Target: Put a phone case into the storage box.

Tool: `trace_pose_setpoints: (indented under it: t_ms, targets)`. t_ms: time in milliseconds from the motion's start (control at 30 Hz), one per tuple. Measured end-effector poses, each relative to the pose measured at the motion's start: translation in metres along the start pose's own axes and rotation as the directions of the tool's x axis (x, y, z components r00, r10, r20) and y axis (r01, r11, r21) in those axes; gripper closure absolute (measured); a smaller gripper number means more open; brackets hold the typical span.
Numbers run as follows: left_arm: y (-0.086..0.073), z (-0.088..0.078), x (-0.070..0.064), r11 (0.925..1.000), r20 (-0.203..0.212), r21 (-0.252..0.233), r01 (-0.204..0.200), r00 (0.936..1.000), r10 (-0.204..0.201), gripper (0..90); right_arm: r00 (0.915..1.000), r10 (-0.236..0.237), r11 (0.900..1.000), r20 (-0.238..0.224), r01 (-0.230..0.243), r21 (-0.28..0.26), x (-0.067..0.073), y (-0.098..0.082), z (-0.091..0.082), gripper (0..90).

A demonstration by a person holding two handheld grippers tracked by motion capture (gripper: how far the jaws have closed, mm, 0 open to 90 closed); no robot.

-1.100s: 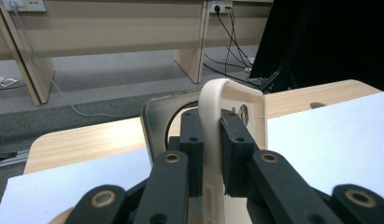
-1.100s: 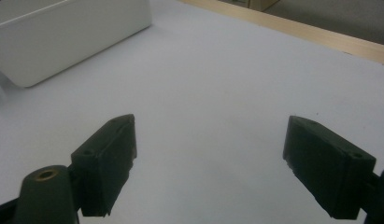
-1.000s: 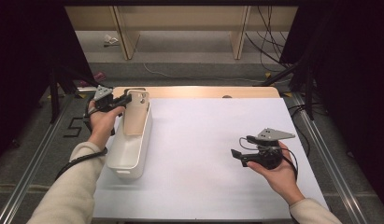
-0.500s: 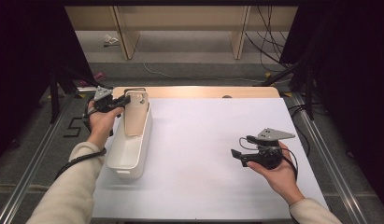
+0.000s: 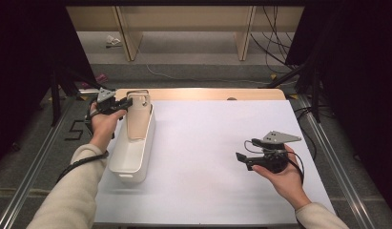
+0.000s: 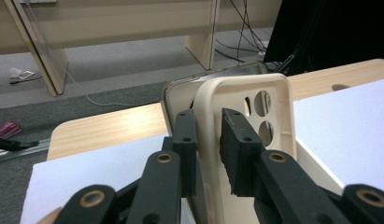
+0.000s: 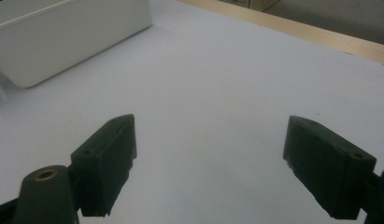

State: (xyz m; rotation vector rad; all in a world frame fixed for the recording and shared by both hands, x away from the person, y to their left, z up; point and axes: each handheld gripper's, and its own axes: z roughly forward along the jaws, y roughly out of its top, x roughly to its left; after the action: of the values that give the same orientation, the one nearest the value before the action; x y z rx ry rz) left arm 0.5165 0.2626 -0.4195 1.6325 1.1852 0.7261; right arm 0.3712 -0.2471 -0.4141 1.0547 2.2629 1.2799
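Nothing has shifted: my left tongs [image 6: 209, 140] still pinch the beige phone case [image 6: 245, 102] upright in the white bin [image 5: 131, 157]; my right tongs [image 7: 208, 163] hover open above the tabletop [image 5: 208, 143].

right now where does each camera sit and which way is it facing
High view: above the person's side, looking forward and down at the table; both forearms, left gripper and right gripper show.
Left gripper view: rides the left gripper, looking along its jaws, closed on a beige phone case.
Right gripper view: rides the right gripper, looking low across the table between open jaws.
Shared: the white bin shows in the high and right gripper views.
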Motion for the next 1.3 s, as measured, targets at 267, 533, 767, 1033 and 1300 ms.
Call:
trace_pose_setpoints:
  t_ms: [267,533,767,1033,1300]
  targets:
    - [0.0,0.001,0.001,0.9989,-0.042,0.035,-0.032,0.9985,0.034,72.6,1.0,-0.001,1.0,-0.001,0.001,0.001,0.0,0.0,0.0,18.1]
    - [0.002,0.0,0.001,0.9981,-0.062,0.045,-0.043,0.997,0.046,66.4,1.0,-0.001,1.0,-0.002,0.001,0.001,0.0,0.0,0.0,18.1]
    - [0.005,-0.003,-0.002,0.9979,-0.068,0.041,-0.051,0.9962,0.054,60.1,1.0,-0.001,1.0,-0.001,0.001,0.002,0.0,0.0,0.001,18.0]
    - [0.009,-0.01,-0.005,0.9977,-0.068,0.036,-0.057,0.9959,0.059,52.3,1.0,0.0,1.0,-0.001,0.0,-0.002,0.0,0.0,0.0,17.9]
    - [0.011,-0.02,-0.005,0.9988,-0.063,0.021,-0.045,0.9969,0.046,43.2,1.0,0.001,1.0,-0.001,-0.001,-0.003,0.0,0.0,0.0,17.8]
